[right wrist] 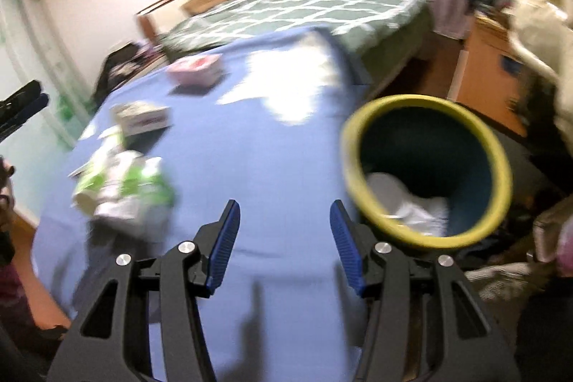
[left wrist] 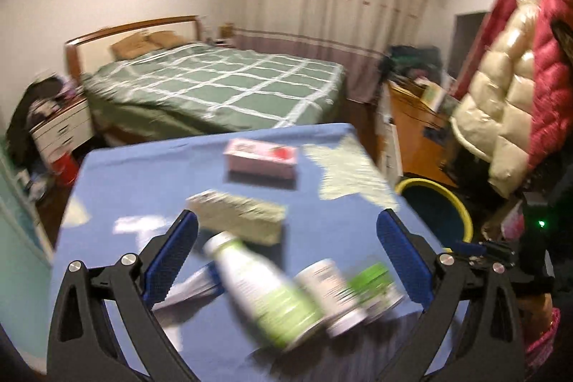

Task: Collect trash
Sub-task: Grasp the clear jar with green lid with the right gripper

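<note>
1. Left gripper [left wrist: 286, 231] spread wide over near table edge, nothing between pads; right gripper [right wrist: 284, 221] half spread, empty, above bare blue cloth [right wrist: 258, 167].
2. Nearest trash: green-white bottle [left wrist: 265, 289] lying on its side, two small green-label tubs [left wrist: 333, 296] [left wrist: 378, 287] touching beside it, flat wrapper [left wrist: 193, 285] under left pad. All blurred, labels unreadable.
3. Just beyond: pale long carton [left wrist: 238, 215]; further back pink box [left wrist: 261, 162]. Whitish patches [left wrist: 347, 174] on cloth near far right corner, paper or glare, cannot tell.
4. Bin [right wrist: 429, 174] with yellow rim on floor just beside table's right edge, white crumpled stuff [right wrist: 404, 203] already inside.
5. Progress guess: early to middle. Some trash binned, at least six items left on table.
6. Nothing blocking path from table to bin. Risk: clustered bottle and tubs, easy to knock when grabbing one.
7. Far: green checked bed [left wrist: 222, 85], curtains [left wrist: 329, 6], white drawers [left wrist: 61, 127] left, orange cabinet [left wrist: 415, 124] right, padded coat [left wrist: 508, 59] hanging at right.
</note>
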